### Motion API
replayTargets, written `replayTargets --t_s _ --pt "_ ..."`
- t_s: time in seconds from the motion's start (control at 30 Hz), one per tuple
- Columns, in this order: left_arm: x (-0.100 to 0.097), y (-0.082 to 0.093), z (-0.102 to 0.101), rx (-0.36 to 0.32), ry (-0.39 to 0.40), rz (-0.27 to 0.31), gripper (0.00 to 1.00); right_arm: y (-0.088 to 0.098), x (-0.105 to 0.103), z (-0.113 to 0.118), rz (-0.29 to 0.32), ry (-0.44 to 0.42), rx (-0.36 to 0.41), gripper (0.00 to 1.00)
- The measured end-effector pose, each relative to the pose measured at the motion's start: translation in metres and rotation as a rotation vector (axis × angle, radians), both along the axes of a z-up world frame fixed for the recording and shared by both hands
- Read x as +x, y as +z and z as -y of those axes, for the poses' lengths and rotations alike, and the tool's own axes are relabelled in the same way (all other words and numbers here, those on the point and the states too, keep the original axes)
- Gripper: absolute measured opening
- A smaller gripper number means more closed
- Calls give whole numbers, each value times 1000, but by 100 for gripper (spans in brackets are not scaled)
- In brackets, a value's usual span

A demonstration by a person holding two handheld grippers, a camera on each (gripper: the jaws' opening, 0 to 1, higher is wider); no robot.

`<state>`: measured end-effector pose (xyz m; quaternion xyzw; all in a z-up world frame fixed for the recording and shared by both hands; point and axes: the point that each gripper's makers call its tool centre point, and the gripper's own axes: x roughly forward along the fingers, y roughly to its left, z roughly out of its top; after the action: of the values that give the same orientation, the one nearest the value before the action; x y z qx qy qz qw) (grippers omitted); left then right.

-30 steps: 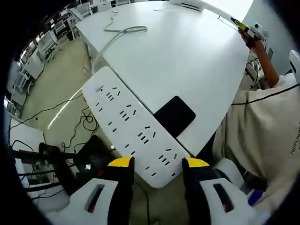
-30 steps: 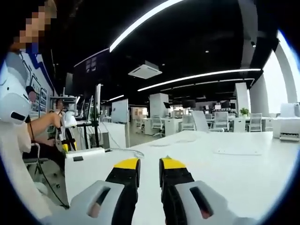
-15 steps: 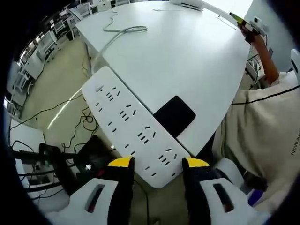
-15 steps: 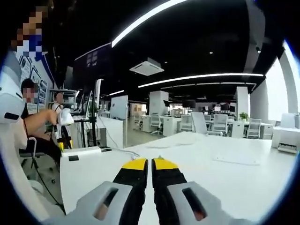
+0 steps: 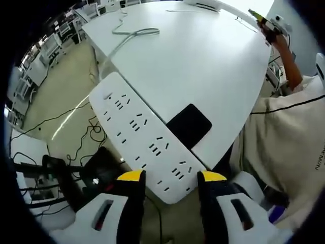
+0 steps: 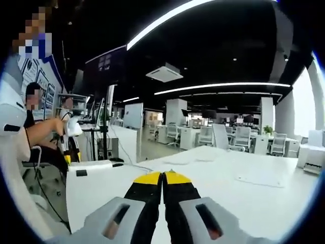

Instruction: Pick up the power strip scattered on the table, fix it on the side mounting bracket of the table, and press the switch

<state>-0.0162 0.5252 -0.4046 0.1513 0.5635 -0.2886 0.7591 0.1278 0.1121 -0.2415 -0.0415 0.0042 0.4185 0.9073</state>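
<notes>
White table [image 5: 203, 61]; power strip [image 5: 144, 137] at edge, end between parted left tongs [image 5: 169, 176], ungripped; right tongs [image 6: 163, 176] closed, empty.

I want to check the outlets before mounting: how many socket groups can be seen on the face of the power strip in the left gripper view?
5 on the power strip, running along its length from the end by the table edge to the end near the left gripper. Any beyond are hidden by the jaws.
</notes>
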Motion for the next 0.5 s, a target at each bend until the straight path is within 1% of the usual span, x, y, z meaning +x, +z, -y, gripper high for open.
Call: replayTargets --t_s 0.3,0.5 --pt "0 0 0 -9 10 8 45 12 2 -23 21 48 -5 0" --pt "0 0 -1 -12 10 11 45 17 8 -35 18 71 -17 0"
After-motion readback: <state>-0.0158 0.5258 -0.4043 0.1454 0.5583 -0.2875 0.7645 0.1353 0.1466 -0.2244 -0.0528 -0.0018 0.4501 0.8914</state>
